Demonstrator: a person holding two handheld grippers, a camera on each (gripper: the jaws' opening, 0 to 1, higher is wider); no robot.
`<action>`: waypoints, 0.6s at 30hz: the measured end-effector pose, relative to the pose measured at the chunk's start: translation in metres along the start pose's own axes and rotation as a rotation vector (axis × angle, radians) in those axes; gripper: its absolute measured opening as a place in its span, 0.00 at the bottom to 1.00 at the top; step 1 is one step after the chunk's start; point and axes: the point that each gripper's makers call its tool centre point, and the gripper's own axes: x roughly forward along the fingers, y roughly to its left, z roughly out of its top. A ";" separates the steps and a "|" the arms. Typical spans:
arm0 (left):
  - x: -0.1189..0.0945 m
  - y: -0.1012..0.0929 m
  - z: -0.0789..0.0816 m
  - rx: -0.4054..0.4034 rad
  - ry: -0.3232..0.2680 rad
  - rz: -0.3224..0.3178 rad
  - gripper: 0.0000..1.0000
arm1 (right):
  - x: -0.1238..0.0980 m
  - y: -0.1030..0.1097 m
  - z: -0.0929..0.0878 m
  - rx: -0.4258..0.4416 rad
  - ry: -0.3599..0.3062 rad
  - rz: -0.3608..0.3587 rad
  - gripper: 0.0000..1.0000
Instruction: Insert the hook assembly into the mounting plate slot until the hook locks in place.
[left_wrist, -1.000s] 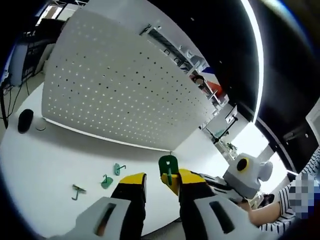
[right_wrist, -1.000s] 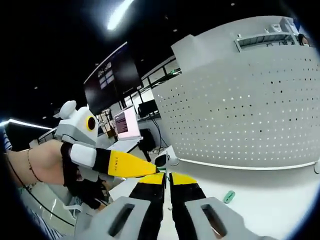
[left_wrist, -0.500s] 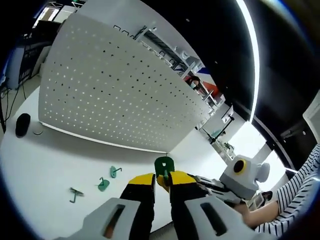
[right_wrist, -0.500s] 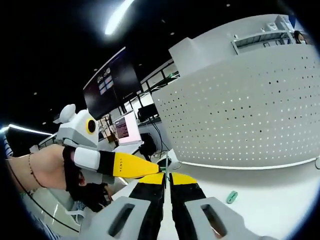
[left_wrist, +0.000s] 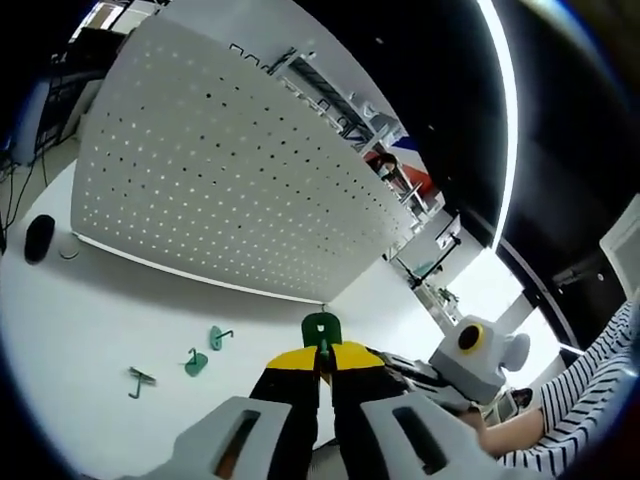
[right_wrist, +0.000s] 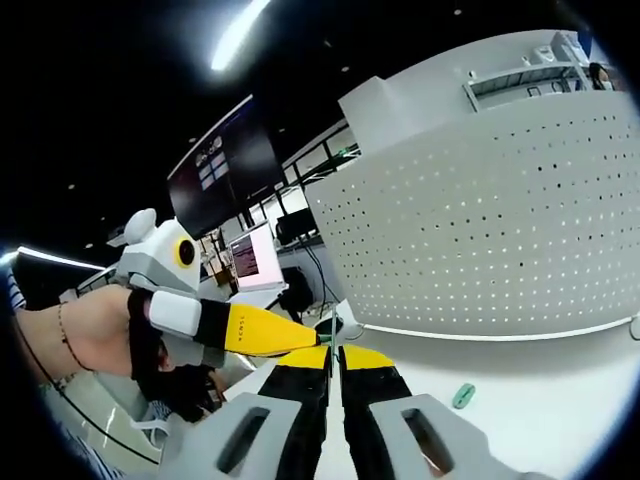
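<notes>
A white table (left_wrist: 90, 320) runs up to a tall pegboard (left_wrist: 220, 200), with bare tabletop open in front. Three green hooks (left_wrist: 196, 362) lie loose there, well apart from the tools. The left gripper (left_wrist: 322, 362) is pinched tight on a green hook plate (left_wrist: 321, 329). The right gripper (right_wrist: 333, 358) is closed beside it, contents hidden.
</notes>
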 end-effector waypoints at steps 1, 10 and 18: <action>0.000 0.000 0.000 -0.016 0.001 -0.003 0.03 | 0.000 0.000 0.000 -0.001 -0.001 0.000 0.00; 0.001 -0.001 0.001 -0.063 0.008 -0.008 0.02 | -0.002 -0.001 0.002 -0.010 -0.006 0.001 0.00; 0.000 -0.001 0.000 -0.090 0.007 -0.002 0.01 | -0.001 0.000 0.002 -0.018 0.003 0.022 0.01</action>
